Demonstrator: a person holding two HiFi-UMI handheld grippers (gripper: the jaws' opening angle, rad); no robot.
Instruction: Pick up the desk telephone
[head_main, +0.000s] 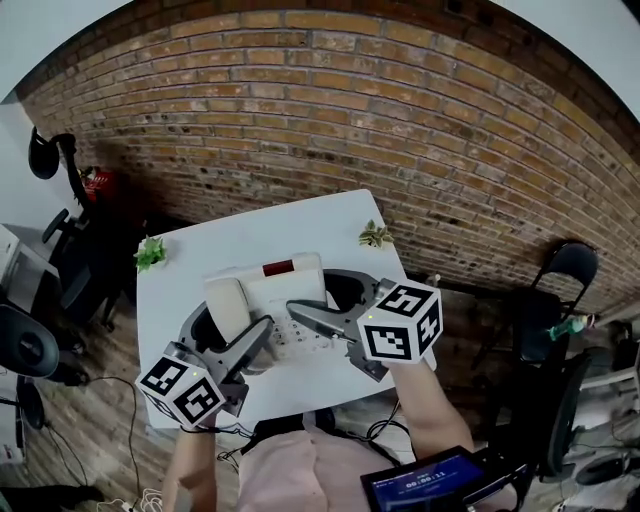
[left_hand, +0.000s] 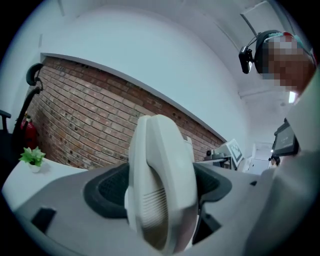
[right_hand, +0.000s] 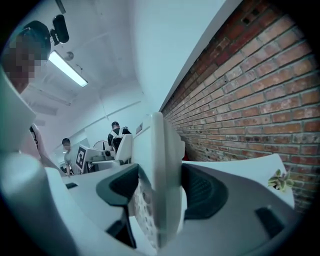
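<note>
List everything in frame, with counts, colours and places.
desk telephone: one, off-white with a red display strip, held over the table
table: one, white, centre
potted plants: two, green, at the table's far corners, the second here
brick wall: one, red-brown, behind the table
fire extinguisher: one, red, by the wall at left
folding chair: one, black, at right
tablet: one, blue screen, bottom right
left gripper: one, grey, clamped on the telephone's handset side
right gripper: one, grey, clamped on its keypad side
</note>
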